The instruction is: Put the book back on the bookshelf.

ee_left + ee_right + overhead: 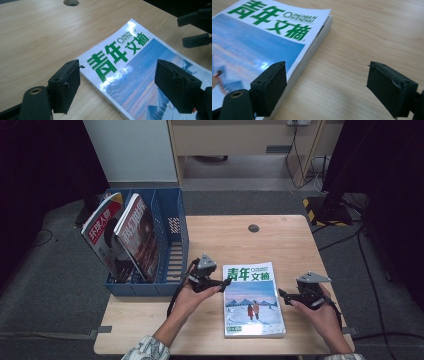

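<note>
Right, magazine [253, 301] lies flat near the table's [210, 235] front edge. I have the left gripper [218, 284] at its left edge, right gripper [284, 296] at its right, both jaws apart, empty. Risk: pads catch just the glossy cover, it peels or skids.

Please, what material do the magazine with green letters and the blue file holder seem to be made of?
The magazine looks like paper with a glossy coated cover: light glares off it, and a stack of pages shows at its edge. The blue file holder is probably matte moulded plastic, judging by its slotted walls.
</note>
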